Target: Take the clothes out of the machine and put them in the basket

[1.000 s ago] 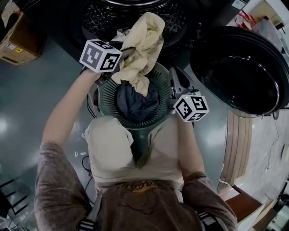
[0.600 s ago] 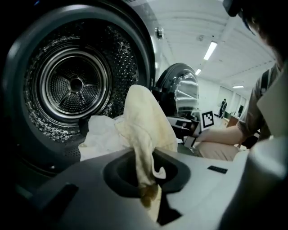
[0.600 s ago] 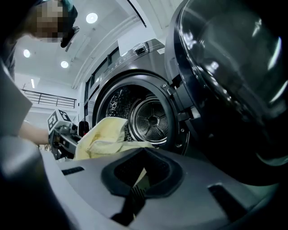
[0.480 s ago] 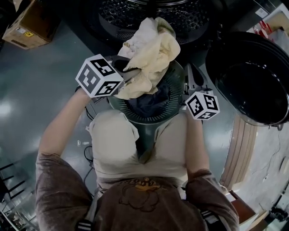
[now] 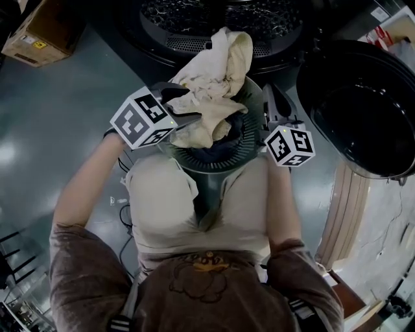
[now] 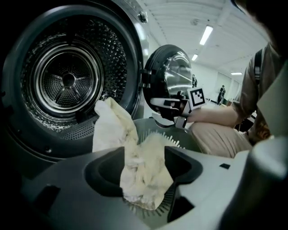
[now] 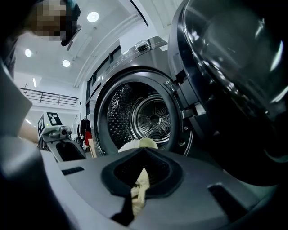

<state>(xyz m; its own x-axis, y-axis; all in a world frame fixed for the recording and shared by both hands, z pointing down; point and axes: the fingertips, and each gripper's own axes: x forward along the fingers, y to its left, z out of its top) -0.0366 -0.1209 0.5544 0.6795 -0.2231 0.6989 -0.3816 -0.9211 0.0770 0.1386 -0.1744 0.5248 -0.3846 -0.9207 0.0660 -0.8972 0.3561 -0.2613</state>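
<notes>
A cream cloth point(image 5: 211, 97) lies draped over the far rim of the green basket point(image 5: 249, 146), above a dark garment point(image 5: 224, 139) inside it. My left gripper point(image 5: 194, 107) is at the basket's left edge. Its jaws have just been opening and stand apart, with the cream cloth point(image 6: 135, 166) hanging loose between them. My right gripper point(image 5: 269, 110) sits at the basket's right side, shut on its rim. In the right gripper view a dark strip and a bit of cream cloth point(image 7: 137, 197) show between the closed jaws.
The washer's open drum point(image 5: 220, 13) is straight ahead of the basket, and its round door point(image 5: 363, 110) hangs open at the right. A cardboard box point(image 5: 39, 35) stands on the floor at far left. The person's lap is under the basket.
The left gripper has come down and toward the basket with the cream cloth. The cloth has sunk from hanging high onto the basket's rim. The right gripper has stayed put.
</notes>
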